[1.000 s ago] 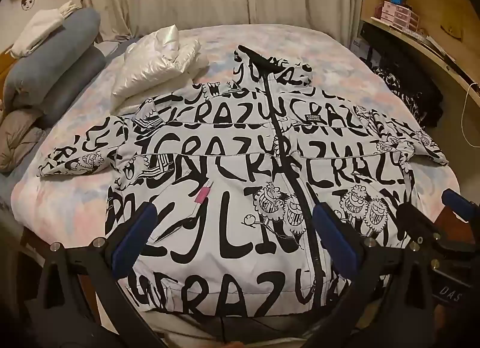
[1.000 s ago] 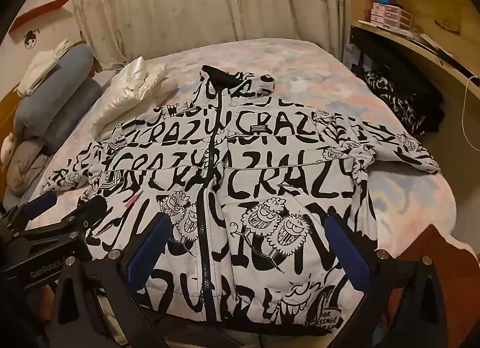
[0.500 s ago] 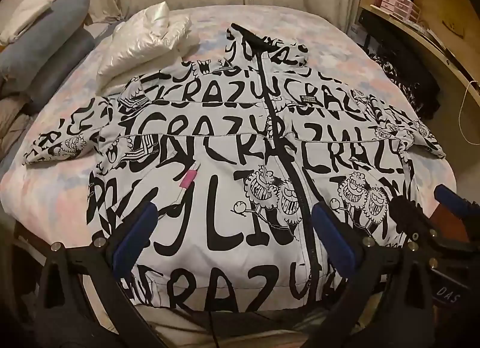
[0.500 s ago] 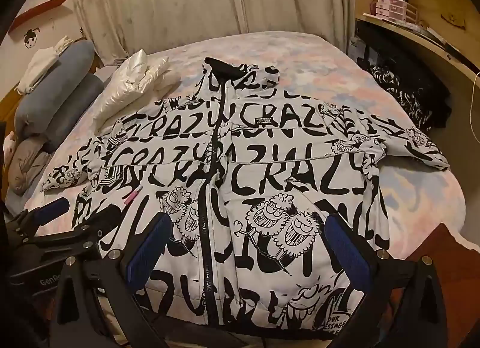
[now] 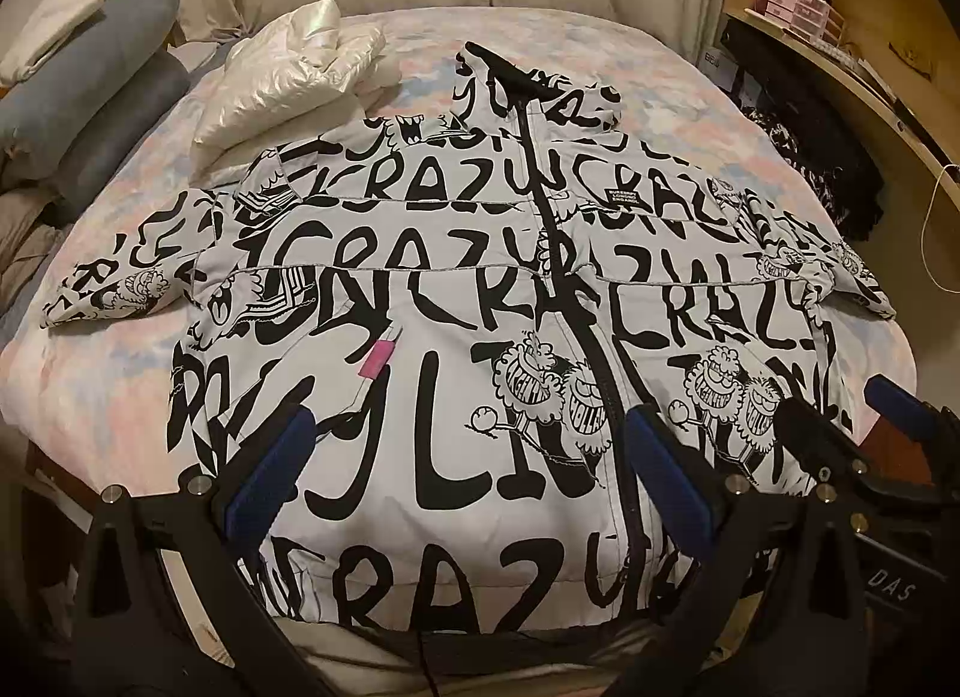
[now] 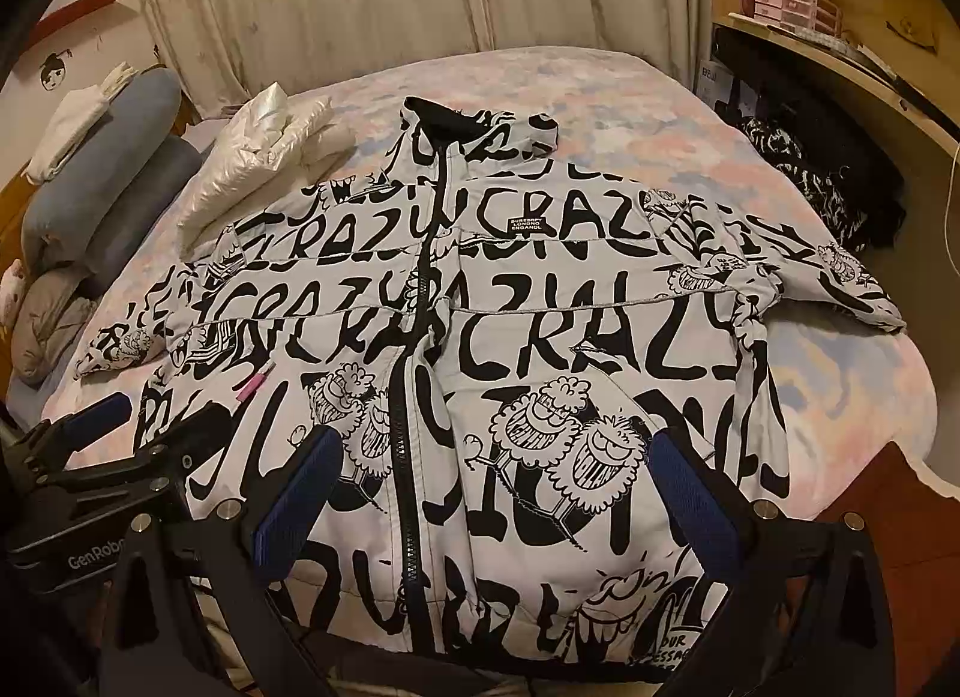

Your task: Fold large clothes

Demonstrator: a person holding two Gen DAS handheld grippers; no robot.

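A large white jacket (image 5: 420, 289) with black "CRAZY" lettering and cartoon faces lies flat on the bed, front up, zipped, collar at the far end, both sleeves spread sideways; it also shows in the right wrist view (image 6: 540, 337). A pink tag (image 5: 377, 361) lies on its left front. My left gripper (image 5: 474, 475) is open and empty above the jacket's hem. My right gripper (image 6: 492, 493) is open and empty above the hem, right of the zip. Each gripper shows in the other's view, the right one (image 5: 852, 433) and the left one (image 6: 144, 439).
A folded shiny white garment (image 5: 288, 72) lies at the bed's far left. Grey-blue pillows (image 5: 90, 90) are stacked at the left. A wooden desk with shelves (image 5: 852, 54) and dark printed clothes (image 5: 810, 156) stand at the right. Curtains hang behind the bed (image 5: 660, 78).
Both grippers have shifted slightly over the hem; the views tilted a little. The jacket has not moved and both grippers stay open.
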